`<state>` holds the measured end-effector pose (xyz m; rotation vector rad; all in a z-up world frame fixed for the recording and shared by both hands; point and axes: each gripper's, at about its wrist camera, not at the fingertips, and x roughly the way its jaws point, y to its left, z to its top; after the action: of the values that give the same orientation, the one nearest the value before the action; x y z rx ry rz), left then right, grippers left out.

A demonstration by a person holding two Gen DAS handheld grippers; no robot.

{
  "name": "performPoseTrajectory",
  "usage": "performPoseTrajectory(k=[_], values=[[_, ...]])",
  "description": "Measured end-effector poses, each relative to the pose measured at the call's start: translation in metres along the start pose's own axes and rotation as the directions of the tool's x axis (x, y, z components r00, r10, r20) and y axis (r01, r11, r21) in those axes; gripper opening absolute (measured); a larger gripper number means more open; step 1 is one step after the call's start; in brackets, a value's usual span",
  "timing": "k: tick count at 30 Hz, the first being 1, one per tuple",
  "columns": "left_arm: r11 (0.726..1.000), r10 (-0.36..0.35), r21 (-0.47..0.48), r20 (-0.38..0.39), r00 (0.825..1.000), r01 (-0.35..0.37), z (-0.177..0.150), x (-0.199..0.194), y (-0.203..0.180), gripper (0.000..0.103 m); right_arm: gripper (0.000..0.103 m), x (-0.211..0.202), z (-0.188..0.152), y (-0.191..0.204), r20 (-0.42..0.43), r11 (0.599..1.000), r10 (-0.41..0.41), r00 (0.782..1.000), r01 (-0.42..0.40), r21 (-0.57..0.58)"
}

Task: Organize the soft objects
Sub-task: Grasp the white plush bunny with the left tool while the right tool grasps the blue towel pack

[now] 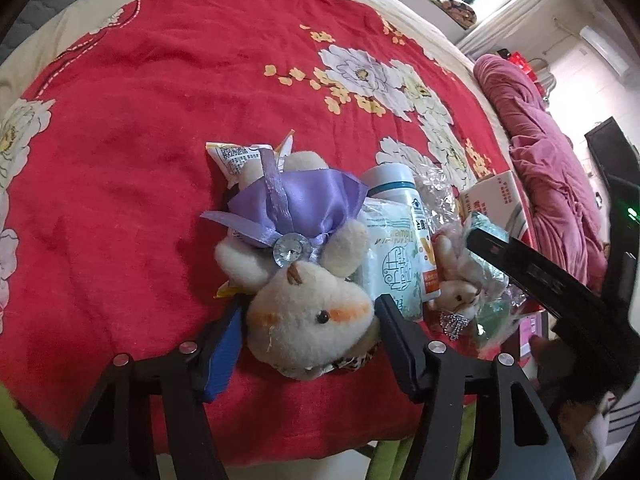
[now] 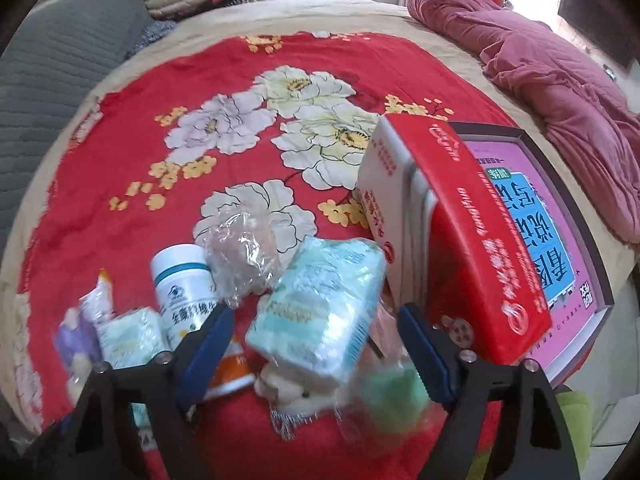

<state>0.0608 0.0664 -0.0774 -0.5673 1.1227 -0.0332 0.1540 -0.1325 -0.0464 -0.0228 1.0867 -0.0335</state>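
Note:
A cream plush bear in a purple satin dress lies on the red flowered blanket. My left gripper is open, its fingers on either side of the bear's head. A smaller plush toy lies to its right, also low in the right wrist view. My right gripper is open around a pale blue tissue pack; whether the pads touch it is unclear. A green soft item in clear wrap lies by the right finger.
A white supplement bottle, a second tissue pack, a snack packet and crumpled clear plastic sit in the pile. A red-and-white box leans on a pink-covered book. A pink quilt lies right.

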Motion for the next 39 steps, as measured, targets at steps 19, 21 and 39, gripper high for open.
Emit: performPoseTrajectory(k=[19,21,39], values=[[0.998,-0.051,-0.027,0.048,0.998,0.053,0.002,-0.021,0.006,0.059,0.053,-0.023,-0.009,-0.008,0.076,0.996,0.086,0.993,-0.083,-0.045],[0.999,-0.047,-0.023,0.064,0.997,0.049,0.0,-0.028,0.007,0.059,0.053,-0.029,-0.01,-0.009,0.092,0.994,0.099,0.991,-0.094,-0.055],[0.992,-0.062,0.117,0.155,0.986,0.044,-0.007,-0.075,-0.05,0.059,0.052,-0.086,-0.009,-0.053,0.208,0.985,0.171,0.963,-0.169,-0.029]])
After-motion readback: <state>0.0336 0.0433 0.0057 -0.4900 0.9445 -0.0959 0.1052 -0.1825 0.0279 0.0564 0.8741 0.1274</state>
